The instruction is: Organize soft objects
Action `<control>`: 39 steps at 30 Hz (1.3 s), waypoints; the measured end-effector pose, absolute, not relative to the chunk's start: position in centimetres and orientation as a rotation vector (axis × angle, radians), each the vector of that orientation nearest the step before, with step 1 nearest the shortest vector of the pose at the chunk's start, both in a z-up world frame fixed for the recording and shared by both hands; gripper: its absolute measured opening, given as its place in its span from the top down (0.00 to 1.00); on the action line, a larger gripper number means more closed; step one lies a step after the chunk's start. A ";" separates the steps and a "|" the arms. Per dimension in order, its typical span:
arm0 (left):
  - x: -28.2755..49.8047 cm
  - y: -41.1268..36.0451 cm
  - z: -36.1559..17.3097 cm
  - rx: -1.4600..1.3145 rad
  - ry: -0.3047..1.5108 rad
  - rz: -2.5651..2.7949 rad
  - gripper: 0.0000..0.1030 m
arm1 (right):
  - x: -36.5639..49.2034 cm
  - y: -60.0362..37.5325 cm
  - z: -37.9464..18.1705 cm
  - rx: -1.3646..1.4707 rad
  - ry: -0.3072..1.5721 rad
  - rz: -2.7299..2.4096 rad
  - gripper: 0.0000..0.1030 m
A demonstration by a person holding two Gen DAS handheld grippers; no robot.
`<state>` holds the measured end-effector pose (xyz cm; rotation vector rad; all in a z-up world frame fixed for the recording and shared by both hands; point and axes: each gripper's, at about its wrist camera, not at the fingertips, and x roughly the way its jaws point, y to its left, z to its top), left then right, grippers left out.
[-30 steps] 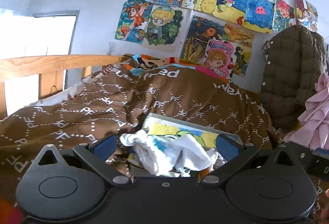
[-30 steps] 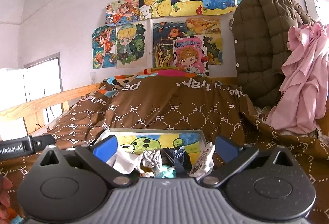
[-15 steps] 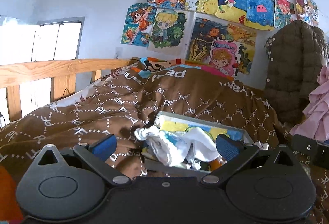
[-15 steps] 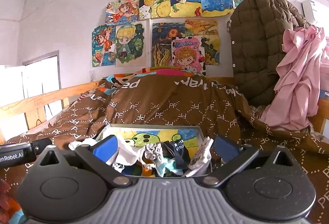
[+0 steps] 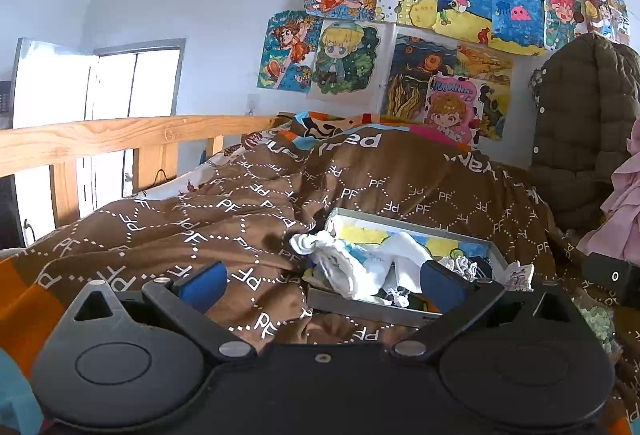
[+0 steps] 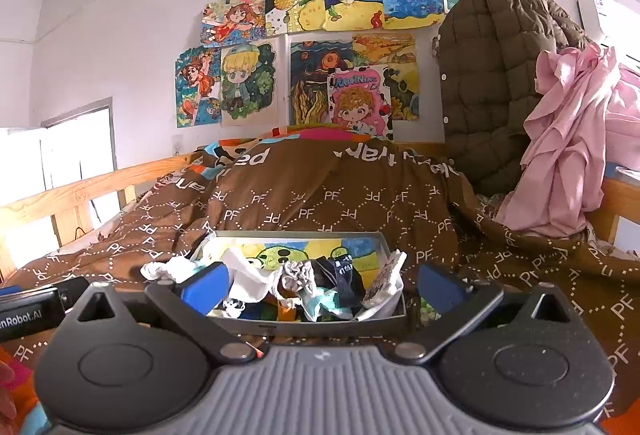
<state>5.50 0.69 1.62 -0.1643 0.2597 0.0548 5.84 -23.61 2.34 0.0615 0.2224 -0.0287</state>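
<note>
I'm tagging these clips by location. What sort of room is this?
Most likely a child's bedroom: a wooden-railed bed under a brown quilt, hand-coloured cartoon drawings taped on the wall, and a puffer coat hanging beside it. A box of socks sits on the quilt.

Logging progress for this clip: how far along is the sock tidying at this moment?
Done: a jumble of socks already sits in the grey box on the brown duvet.
In hand: nothing; left gripper and right gripper are open and empty.
Left: one white sock hangs over the box's rim.
</note>
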 end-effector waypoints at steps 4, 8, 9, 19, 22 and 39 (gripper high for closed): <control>5.1 0.7 1.6 -0.168 0.264 0.056 0.01 | 5.2 -23.6 2.3 0.062 0.220 -0.033 0.00; 4.6 0.7 1.6 -0.167 0.271 0.055 0.01 | 4.8 -23.5 2.3 0.061 0.219 -0.033 0.00; 4.5 0.7 1.6 -0.165 0.272 0.054 0.01 | 4.8 -23.5 2.3 0.060 0.219 -0.035 0.00; 3.4 0.9 1.6 -0.163 0.270 0.065 0.01 | 3.3 -23.6 2.5 0.073 0.211 -0.037 0.00; 3.1 0.9 1.6 -0.161 0.271 0.063 0.01 | 2.7 -23.5 2.6 0.082 0.209 -0.033 0.00; 1.9 0.9 1.5 -0.164 0.275 0.069 0.01 | 1.7 -23.6 2.8 0.097 0.204 -0.021 0.00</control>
